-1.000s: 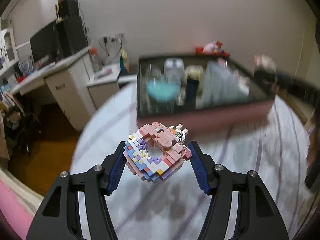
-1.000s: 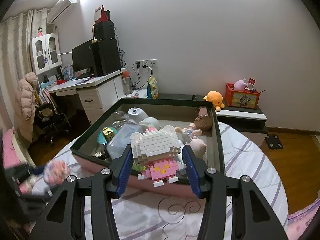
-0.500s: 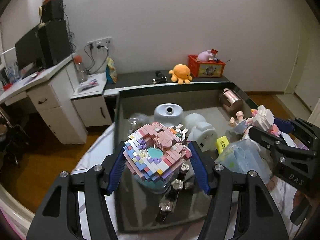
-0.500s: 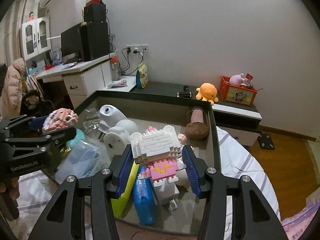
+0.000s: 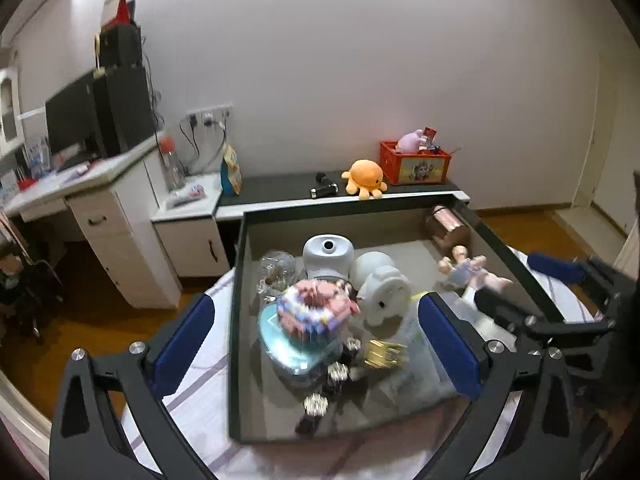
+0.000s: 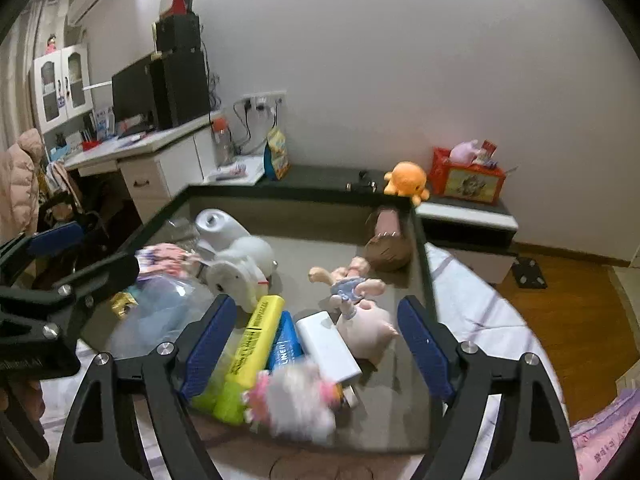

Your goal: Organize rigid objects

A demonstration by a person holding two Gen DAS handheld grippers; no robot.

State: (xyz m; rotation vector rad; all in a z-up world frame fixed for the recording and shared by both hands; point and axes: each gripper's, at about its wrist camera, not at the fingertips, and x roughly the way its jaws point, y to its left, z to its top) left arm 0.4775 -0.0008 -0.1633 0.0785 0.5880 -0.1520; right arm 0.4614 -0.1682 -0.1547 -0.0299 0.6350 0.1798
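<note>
Both grippers have just been opening, jaws wide, nothing clamped. Left gripper [image 5: 316, 332]: the knobbly pastel brick ring [image 5: 316, 310] lies on a glossy teal dish in the tray [image 5: 236, 320]. Right gripper [image 6: 312, 340]: the white-and-pink brick figure [image 6: 296, 400] (blurred) sits among smooth markers.

Bed [image 5: 200, 404], white cover with thin purple stripes, beneath both tongs. Directly on it: dark-rimmed tray [image 5: 236, 320], straight ahead of the tongs, filled with toys. Pink patterned fabric [image 6: 604, 436] on cover, right of right tongs.
</note>
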